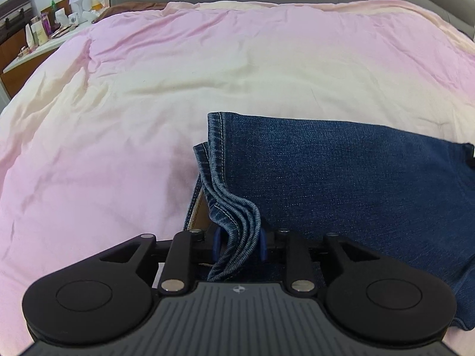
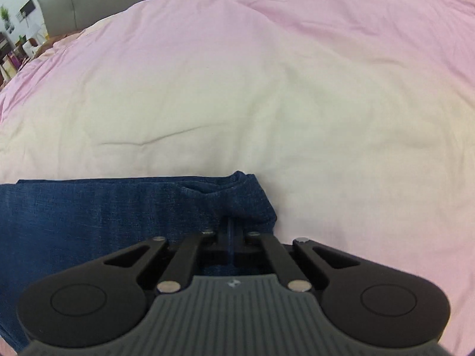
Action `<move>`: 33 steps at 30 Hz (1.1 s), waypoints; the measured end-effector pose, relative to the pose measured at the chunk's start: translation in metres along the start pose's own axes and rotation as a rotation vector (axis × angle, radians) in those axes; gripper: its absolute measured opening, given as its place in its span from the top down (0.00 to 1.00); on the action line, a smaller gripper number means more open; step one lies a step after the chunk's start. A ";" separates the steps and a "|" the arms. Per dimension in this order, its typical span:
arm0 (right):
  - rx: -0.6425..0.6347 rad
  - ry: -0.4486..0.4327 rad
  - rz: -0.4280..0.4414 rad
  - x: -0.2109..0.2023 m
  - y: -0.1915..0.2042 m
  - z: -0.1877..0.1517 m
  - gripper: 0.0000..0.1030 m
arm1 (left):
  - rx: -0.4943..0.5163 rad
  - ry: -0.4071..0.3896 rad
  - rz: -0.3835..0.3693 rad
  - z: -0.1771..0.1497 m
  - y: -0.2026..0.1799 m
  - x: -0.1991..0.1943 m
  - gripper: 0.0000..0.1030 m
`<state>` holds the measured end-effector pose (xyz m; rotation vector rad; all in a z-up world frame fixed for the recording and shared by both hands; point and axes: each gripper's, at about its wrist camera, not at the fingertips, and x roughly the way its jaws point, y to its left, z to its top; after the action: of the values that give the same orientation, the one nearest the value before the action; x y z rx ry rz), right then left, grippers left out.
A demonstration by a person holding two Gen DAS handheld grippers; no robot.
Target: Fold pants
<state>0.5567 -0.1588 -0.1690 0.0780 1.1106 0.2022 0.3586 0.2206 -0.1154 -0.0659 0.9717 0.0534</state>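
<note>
Dark blue denim jeans lie folded near the bed's front edge, long axis running sideways between both grippers. Left gripper pinches the stacked hems, right gripper clamps the opposite folded end.

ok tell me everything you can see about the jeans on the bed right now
The jeans are dark blue denim with pale contrast stitching, folded into a flat stack on the pink and cream duvet. Several hemmed edges bunch together at the left end, pinched in the left gripper. At the other end, the right gripper is closed on a rumpled fold. A tan inner patch shows near the hems.
</note>
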 end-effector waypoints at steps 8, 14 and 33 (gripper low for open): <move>-0.119 -0.036 -0.004 -0.045 0.017 -0.011 0.89 | -0.009 -0.073 0.021 -0.008 0.009 -0.045 0.48; -0.268 -0.046 0.039 -0.107 0.028 -0.075 0.87 | 0.018 -0.159 -0.013 -0.023 -0.009 -0.091 0.51; -0.228 -0.015 0.050 -0.100 -0.003 -0.145 0.60 | -0.316 -0.101 0.116 -0.062 0.031 -0.079 0.45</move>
<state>0.3850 -0.1876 -0.1460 -0.0959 1.0651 0.3715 0.2611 0.2451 -0.0862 -0.2952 0.8587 0.3145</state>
